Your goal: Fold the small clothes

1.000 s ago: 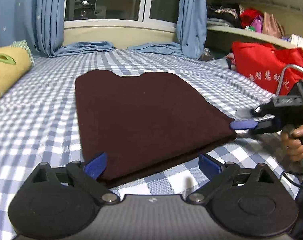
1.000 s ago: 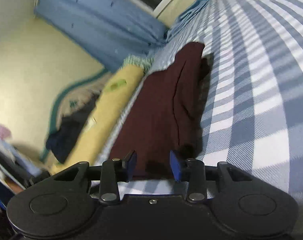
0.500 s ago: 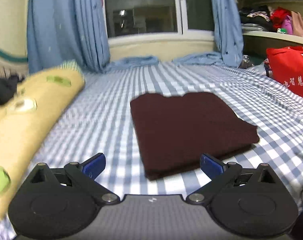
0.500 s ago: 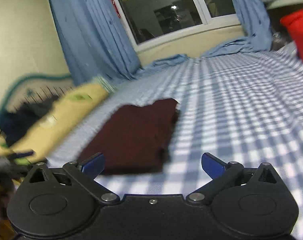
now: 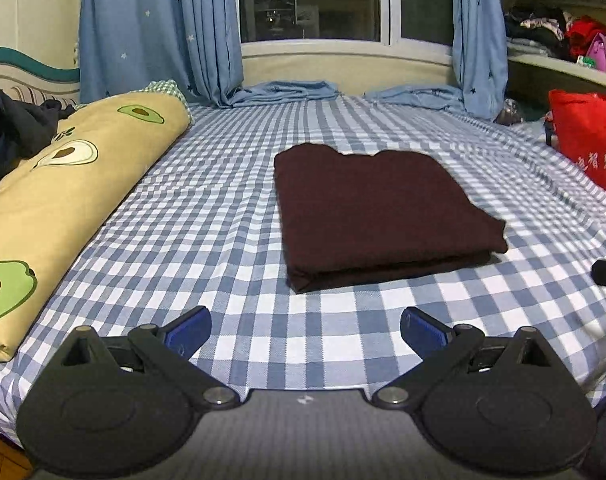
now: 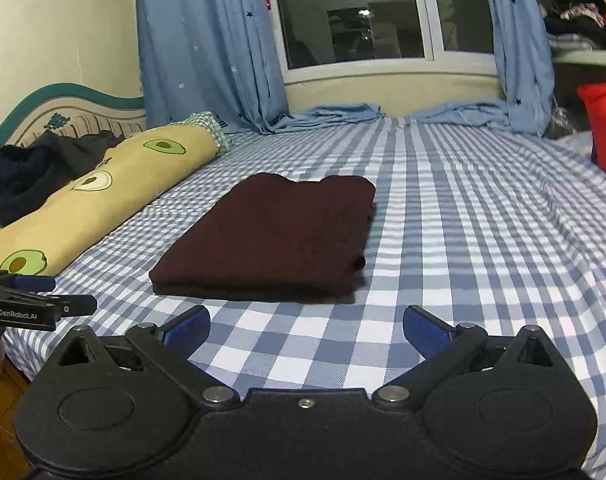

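A dark maroon garment (image 5: 379, 212) lies folded into a flat rectangle on the blue-and-white checked bed sheet (image 5: 207, 216). In the right wrist view the same garment (image 6: 275, 236) sits just ahead and slightly left. My left gripper (image 5: 305, 326) is open, its blue pads wide apart over bare sheet, a short way short of the garment's near edge. My right gripper (image 6: 306, 326) is also open and empty, hovering in front of the garment. The left gripper's fingers (image 6: 35, 282) show at the left edge of the right wrist view.
A yellow avocado-print rolled quilt (image 5: 55, 196) lies along the left side with dark clothes (image 6: 39, 168) piled on it. A red bag (image 5: 587, 148) stands at the right. Blue curtains (image 5: 159, 28) and a window close off the far end. Shelves (image 5: 559, 40) with clutter are at the back right.
Both grippers have drawn back from the folded garment and risen. The right gripper let go of the garment's edge, opened wide and rolled level. The garment stays put.
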Demonstrator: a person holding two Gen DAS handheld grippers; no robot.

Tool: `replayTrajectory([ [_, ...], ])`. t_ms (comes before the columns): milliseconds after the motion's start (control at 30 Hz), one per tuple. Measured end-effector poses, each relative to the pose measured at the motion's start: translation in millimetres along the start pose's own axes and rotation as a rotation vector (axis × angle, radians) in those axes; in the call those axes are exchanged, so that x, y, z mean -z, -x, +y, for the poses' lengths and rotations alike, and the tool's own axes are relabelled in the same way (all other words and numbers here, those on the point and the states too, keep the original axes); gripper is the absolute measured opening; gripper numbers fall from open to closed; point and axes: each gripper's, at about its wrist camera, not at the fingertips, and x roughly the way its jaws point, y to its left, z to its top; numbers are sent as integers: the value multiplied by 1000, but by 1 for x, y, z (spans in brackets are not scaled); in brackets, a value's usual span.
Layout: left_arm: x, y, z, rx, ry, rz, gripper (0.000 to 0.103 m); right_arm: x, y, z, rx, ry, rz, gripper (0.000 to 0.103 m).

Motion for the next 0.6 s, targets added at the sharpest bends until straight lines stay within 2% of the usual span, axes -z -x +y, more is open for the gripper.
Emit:
replayTrajectory([
  [367, -7, 8, -6, 26, 28, -22, 102, -4, 19, 2, 85, 24, -14, 102],
  [600, -11, -6, -15, 25, 4, -40, 102, -5, 19, 0, 78, 19, -18, 102],
])
